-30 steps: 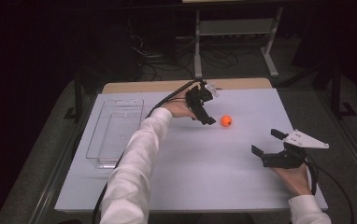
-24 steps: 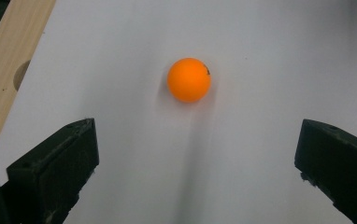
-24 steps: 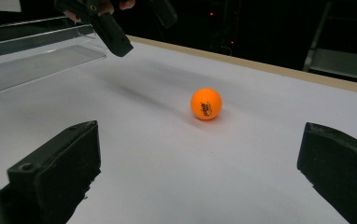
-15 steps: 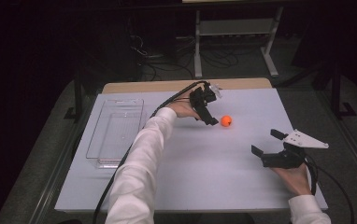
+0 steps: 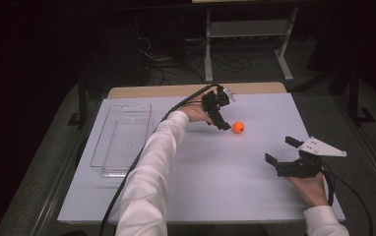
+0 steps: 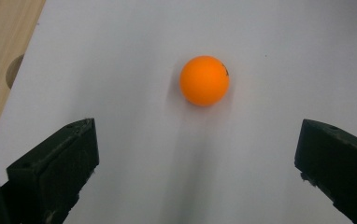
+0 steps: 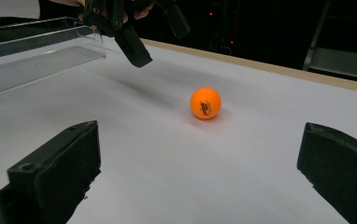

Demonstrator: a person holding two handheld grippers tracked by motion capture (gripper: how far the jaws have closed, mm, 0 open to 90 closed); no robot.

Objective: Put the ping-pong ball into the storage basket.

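Reaching across the white table [image 5: 201, 187], I hold my left gripper [image 5: 224, 124] with its jaws spread wide and nothing between them, the orange ball [image 5: 238, 127] lying just ahead of their tips and touching neither. My right gripper [image 5: 282, 151] rests near me, jaws equally wide and bare, the ball well ahead. A clear tray [image 5: 122, 140] lies off to my left.
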